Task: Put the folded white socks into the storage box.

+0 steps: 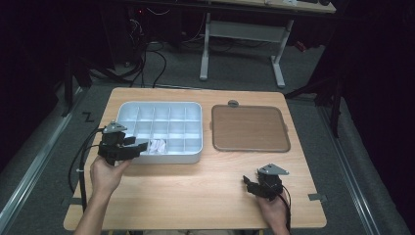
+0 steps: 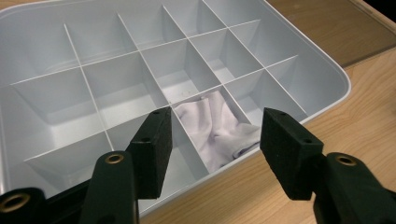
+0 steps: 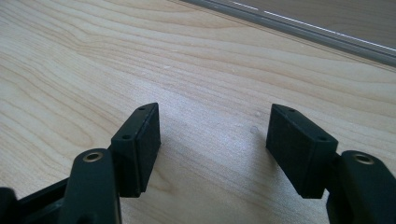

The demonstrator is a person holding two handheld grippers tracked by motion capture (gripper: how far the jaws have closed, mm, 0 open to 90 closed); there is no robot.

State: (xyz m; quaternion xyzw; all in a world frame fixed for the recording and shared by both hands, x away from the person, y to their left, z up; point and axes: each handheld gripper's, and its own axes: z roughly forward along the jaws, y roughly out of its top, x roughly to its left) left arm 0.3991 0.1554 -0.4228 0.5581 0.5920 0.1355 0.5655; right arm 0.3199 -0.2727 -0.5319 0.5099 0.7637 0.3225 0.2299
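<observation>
A grey tray (image 1: 161,104) divided into several compartments lies on the left half of the wooden table. A crumpled white cloth (image 1: 157,145) lies in a front-row compartment. My left gripper (image 1: 138,145) hovers at the tray's front left corner. In the left gripper view its jaws (image 2: 217,128) stand open, framing the cloth (image 2: 210,114) beyond them without touching it. My right gripper (image 1: 248,184) rests near the table's front right. In the right gripper view it (image 3: 215,126) is open over bare wood with nothing between its pads.
A brown rimmed tray (image 1: 249,128) lies to the right of the grey one, with a small grey round object (image 1: 233,103) at its far edge. Bare wood (image 1: 195,191) spans the table's front between my hands. A white desk frame (image 1: 279,63) stands on the floor behind.
</observation>
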